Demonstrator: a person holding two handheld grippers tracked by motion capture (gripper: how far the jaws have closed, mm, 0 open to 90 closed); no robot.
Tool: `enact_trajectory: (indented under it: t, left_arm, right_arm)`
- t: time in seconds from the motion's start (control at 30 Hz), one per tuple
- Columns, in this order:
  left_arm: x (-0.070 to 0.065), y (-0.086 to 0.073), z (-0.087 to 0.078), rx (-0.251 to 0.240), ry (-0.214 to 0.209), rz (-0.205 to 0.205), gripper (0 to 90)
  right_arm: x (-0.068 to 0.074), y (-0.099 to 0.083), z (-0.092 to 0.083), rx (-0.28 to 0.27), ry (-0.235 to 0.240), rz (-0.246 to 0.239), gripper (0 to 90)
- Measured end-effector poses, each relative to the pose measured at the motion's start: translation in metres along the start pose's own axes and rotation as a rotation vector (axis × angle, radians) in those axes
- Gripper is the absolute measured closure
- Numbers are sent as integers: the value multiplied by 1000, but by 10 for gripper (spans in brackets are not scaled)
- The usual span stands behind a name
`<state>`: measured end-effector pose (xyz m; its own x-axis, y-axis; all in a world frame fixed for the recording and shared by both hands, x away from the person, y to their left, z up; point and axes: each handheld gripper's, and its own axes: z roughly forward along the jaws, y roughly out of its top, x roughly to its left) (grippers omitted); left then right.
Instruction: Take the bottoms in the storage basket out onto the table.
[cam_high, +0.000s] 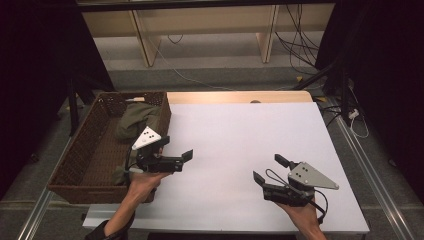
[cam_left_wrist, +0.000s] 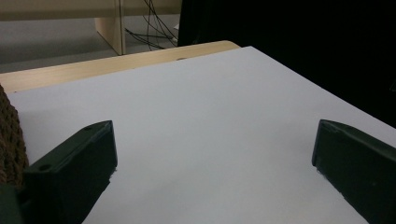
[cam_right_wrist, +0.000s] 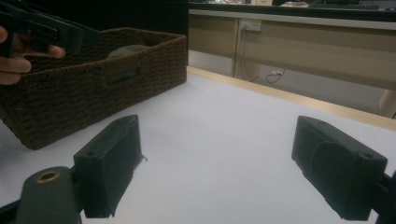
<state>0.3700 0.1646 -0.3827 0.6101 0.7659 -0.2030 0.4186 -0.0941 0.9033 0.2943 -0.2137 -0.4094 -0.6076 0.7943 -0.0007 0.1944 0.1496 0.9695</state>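
The left tool (cam_high: 176, 150) is hovering just beside the right-hand wall of the wicker basket (cam_high: 82, 160), its jaws spreading wide with nothing between them; in the left gripper view those jaws are framing bare white counter (cam_left_wrist: 210, 130), with a sliver of the basket's weave showing at the left edge. The right tool (cam_high: 267, 168) is sitting well apart from the basket, over the counter's near right part, and its jaws are likewise gaping wide and gripping nothing. A hand (cam_high: 142, 181) is holding the left tool at the basket's near right corner, and another hand (cam_high: 302, 212) is holding the right tool at the near edge of the counter. The basket is resting on the left end of the counter, partly overhanging that edge, and it is holding an olive-green cloth (cam_high: 137, 117) that is bunching against its far right corner and trailing down along its right wall. In the right gripper view the cloth is peeking over the basket's rim, just above a handle slot in the woven side.
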Motion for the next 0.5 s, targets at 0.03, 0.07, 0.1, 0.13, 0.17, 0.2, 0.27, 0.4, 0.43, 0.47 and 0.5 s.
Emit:
enact_trajectory:
  t: [0.03,0.07,0.1,0.13,0.17,0.2,0.27,0.4,0.43,0.47,0.5]
  left_arm:
    - [0,0,0,0,0,0,0]
    - [4,3,-1,5,8,-13,0]
    - [6,4,-1,10,12,-14,0]
    - [8,5,-2,19,20,-9,0]
    - [8,5,-2,19,20,-9,0]
    - [11,7,-2,26,30,-4,0]
    - [21,13,-5,39,60,-10,0]
    - [35,19,-7,46,93,-31,0]
    - [39,21,-8,51,106,-32,0]
    - [44,23,-8,55,120,-38,0]
    - [52,26,-10,61,143,-48,0]
  right_arm:
    - [0,0,0,1,0,-1,168]
    - [0,0,0,0,0,-1,167]
    - [0,0,0,0,0,0,167]
    - [0,0,0,1,-1,1,168]
    - [0,0,0,1,-1,1,168]
    - [-1,0,0,0,2,2,168]
    - [-1,0,1,2,6,1,167]
    - [-1,0,1,3,11,-2,168]
    - [-1,0,1,3,11,-2,168]
    - [-1,0,1,3,10,0,168]
    - [-1,0,1,5,10,2,168]
